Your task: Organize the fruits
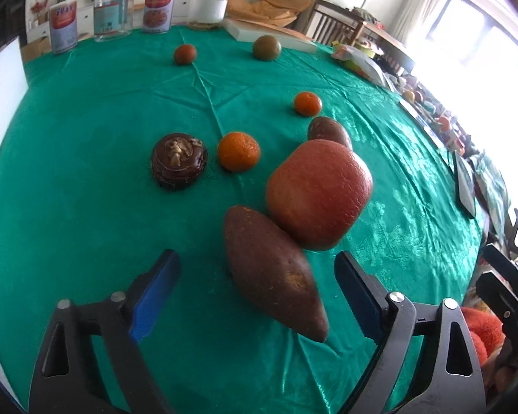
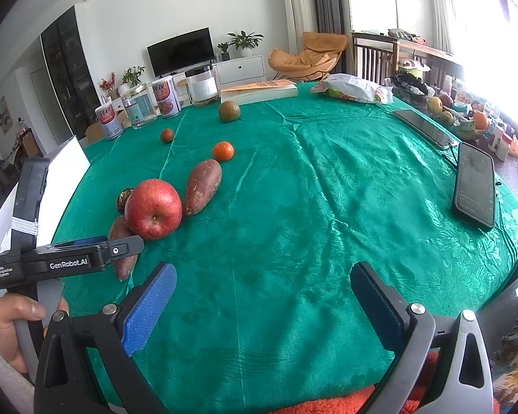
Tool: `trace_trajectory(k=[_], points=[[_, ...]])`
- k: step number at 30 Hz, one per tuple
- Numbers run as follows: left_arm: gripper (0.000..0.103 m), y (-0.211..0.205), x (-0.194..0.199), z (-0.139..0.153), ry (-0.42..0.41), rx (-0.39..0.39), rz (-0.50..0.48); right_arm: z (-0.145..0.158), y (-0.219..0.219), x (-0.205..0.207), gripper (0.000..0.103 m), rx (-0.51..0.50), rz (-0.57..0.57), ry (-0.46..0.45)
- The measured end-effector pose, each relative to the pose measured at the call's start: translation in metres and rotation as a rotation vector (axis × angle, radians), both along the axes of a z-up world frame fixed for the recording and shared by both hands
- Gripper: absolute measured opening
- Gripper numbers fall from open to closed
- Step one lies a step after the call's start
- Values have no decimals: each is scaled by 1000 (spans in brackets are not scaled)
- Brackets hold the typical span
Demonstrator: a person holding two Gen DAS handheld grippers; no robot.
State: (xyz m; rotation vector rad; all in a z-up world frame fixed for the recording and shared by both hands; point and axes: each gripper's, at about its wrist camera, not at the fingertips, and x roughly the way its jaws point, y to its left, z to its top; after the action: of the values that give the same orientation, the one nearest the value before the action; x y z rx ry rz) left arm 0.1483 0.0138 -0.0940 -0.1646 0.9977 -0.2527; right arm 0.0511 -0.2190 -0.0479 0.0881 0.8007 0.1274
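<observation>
Blue-padded left tool [image 1: 257, 288]: released, straddling the near sweet potato [image 1: 272, 270] on the green counter [image 1: 86, 138]. Firm, rough-skinned, likely heavy; grip across the thick middle. Ahead, touching it: red apple [image 1: 319, 193], smooth, bruisable. Right tool [image 2: 262, 305]: released, nothing between. Left tool body reads "GenRobot.AI".

Right gripper [image 2: 262, 296] hovered wide open over green tablecloth [image 2: 328, 207]. Red apple [image 2: 153, 208] touched near sweet potato [image 2: 121, 241]. Phone [image 2: 475, 184] lay far right.
</observation>
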Motion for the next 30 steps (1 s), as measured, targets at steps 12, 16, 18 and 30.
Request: trace_trajectory(k=[12, 16, 18, 30], points=[[43, 38, -25, 7, 36, 91, 0, -1, -2, 1, 100, 12, -1, 7], [44, 51, -33, 6, 38, 146, 17, -1, 0, 1, 100, 1, 2, 9], [45, 53, -35, 5, 25, 138, 25, -1, 1, 1, 100, -4, 3, 8], [98, 55, -27, -15, -57, 250, 193, -8, -27, 9, 101, 171, -32, 58]])
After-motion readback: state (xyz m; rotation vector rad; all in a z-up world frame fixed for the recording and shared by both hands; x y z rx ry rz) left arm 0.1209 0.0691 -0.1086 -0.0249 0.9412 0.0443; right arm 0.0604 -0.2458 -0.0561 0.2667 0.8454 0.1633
